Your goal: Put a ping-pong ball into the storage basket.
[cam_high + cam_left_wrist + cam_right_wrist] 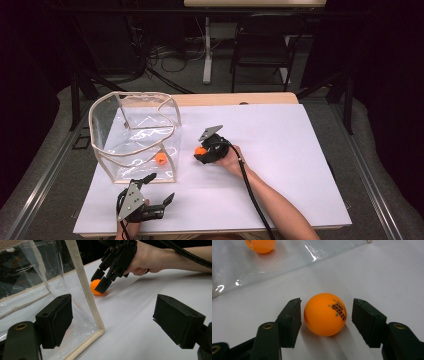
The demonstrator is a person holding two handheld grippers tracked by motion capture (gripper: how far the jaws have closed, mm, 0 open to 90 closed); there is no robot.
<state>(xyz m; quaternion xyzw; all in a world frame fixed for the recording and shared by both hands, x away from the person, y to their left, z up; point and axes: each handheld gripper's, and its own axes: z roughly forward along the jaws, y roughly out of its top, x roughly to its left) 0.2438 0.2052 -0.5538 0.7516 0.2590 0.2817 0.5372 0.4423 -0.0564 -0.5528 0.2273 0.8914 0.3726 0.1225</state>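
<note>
Our left gripper (156, 193) hangs wide open and empty beside the clear bag (135, 135). Our right gripper (325, 320) straddles the orange ping-pong ball (325, 314) on the white table (280, 150), jaws open, neither quite touching.

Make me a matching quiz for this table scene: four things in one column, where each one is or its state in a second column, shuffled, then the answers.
1. right tool
2. left tool
3. ball on the sheet
4. ball in the bag

A. open, empty, near the table's front edge
B. behind clear plastic
C. between two open jaws
D. open around a ball

Pairs: 1-D, 2-A, 3-C, 4-B
</note>
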